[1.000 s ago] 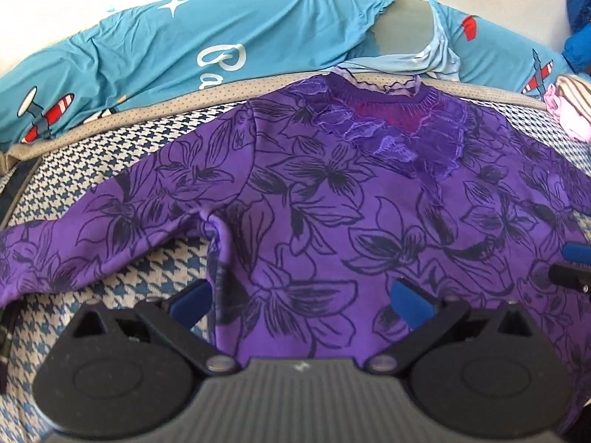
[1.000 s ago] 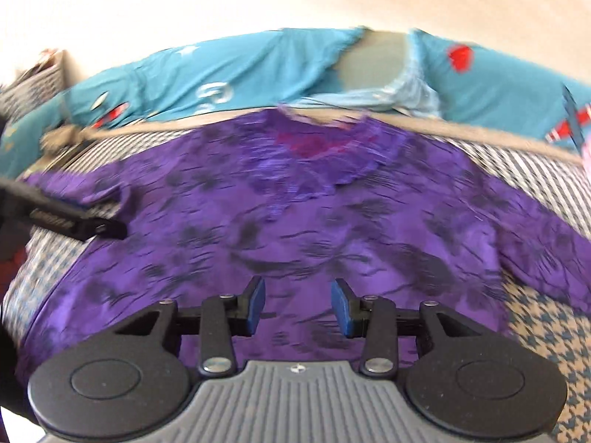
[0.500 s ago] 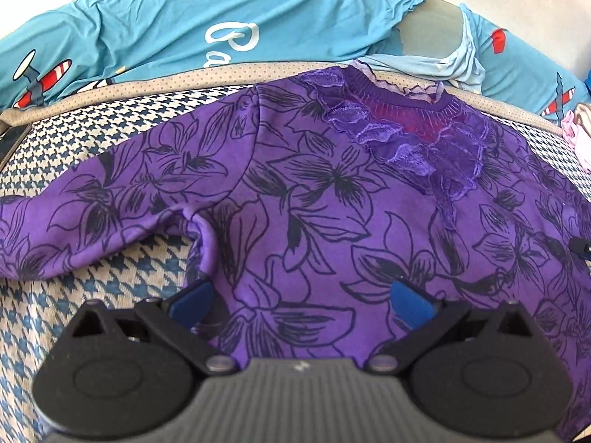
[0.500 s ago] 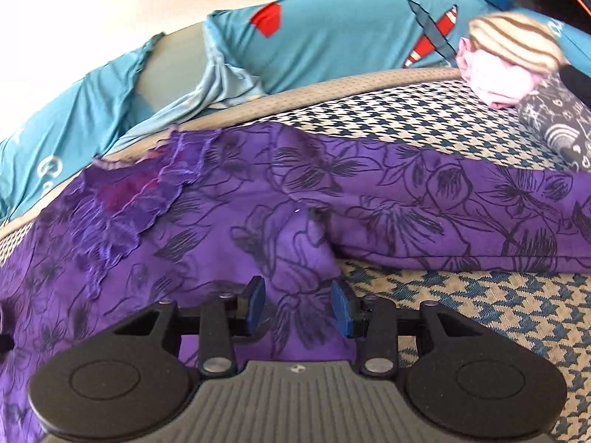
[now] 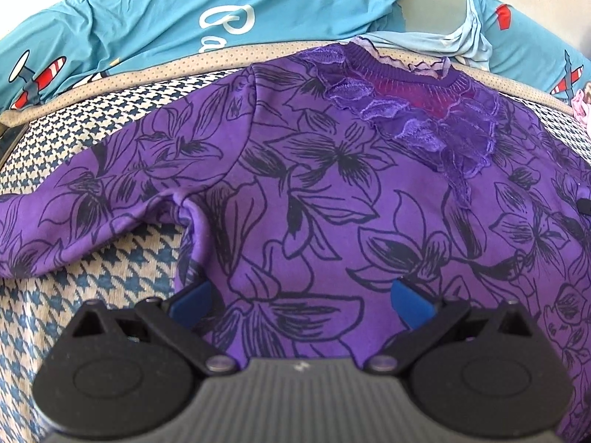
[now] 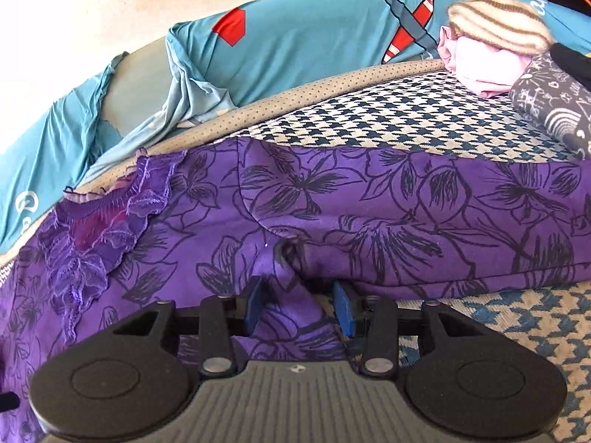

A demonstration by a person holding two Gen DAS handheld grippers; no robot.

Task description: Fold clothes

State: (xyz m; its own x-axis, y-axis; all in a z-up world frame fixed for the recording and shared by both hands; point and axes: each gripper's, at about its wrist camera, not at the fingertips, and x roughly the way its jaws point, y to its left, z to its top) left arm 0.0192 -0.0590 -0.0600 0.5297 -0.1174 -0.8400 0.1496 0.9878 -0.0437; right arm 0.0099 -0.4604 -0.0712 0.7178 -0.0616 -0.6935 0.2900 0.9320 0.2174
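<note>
We see a purple top point(image 5: 332, 192) with a black flower print spread flat, front up, across a blue-and-cream checked cover point(image 5: 122, 277). In the left wrist view it fills the middle and right of the frame. Its lace collar point(image 5: 417, 110) sits at upper centre, touching the tan dotted edge strip point(image 5: 155, 70) of the cover. One sleeve point(image 5: 74, 214) runs out to the left edge of the frame.

Left gripper point(image 5: 301, 297): jaws wide apart, blue pads low in the frame over the lower body of the top, near the armpit. Nothing sits between them.

Right gripper point(image 6: 299, 308): in the right wrist view, jaws partly open. A raised ridge of the purple cloth stands between the blue pads, just under the armpit. We cannot tell if the pads press it. The other sleeve point(image 6: 461, 229) stretches to the right edge of that frame.

Behind the tan strip lies a teal sheet point(image 6: 314, 44) with red-and-white plane prints. At upper right of the right wrist view a pile of clothes rests on the cover: a striped beige piece point(image 6: 495, 22) atop a pink one point(image 6: 476, 70), and a dark grey printed piece point(image 6: 554, 99) beside them.
</note>
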